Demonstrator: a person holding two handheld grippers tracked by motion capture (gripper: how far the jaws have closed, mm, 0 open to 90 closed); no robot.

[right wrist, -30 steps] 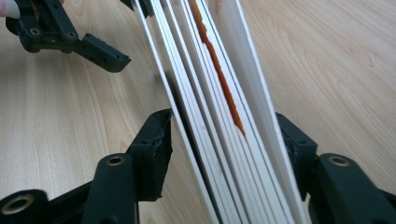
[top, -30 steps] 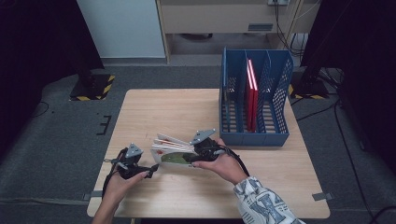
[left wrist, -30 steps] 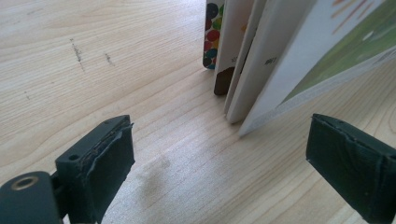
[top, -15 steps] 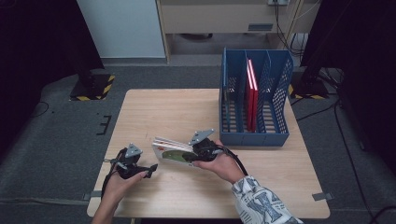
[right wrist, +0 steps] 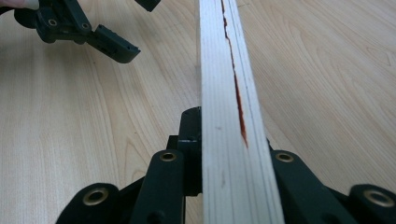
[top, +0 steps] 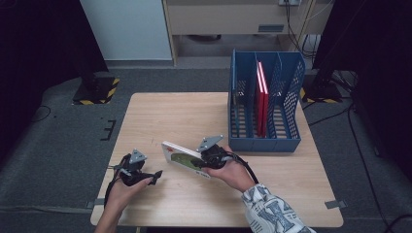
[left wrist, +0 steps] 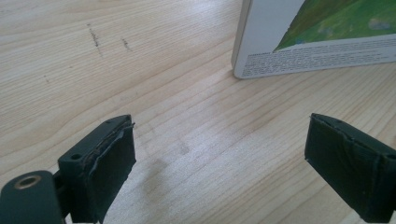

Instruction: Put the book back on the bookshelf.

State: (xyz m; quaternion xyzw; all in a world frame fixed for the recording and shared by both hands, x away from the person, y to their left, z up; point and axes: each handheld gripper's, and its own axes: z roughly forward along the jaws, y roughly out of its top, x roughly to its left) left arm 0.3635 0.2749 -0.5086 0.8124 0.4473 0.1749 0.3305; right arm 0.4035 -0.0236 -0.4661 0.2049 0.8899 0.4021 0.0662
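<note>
Book [right wrist: 224, 116] edge-up in just-closing right tongs [right wrist: 219, 154].

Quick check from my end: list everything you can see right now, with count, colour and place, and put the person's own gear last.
book: 1, white cover with a green picture, near edge of the table at centre, clamped between the right gripper's jaws, which have just been closing on it
file rack: 1, blue mesh, far right part of the table, several upright slots
red books: apparently 2, red, standing upright in a middle slot of the file rack
table: 1, light wood, centre of the high view
left gripper: 1, black, near left of the table, jaws wide apart with nothing between them
right gripper: 1, black, near centre, shut on the book
sleeve: 1, white with a dark pattern, on the right arm
</note>
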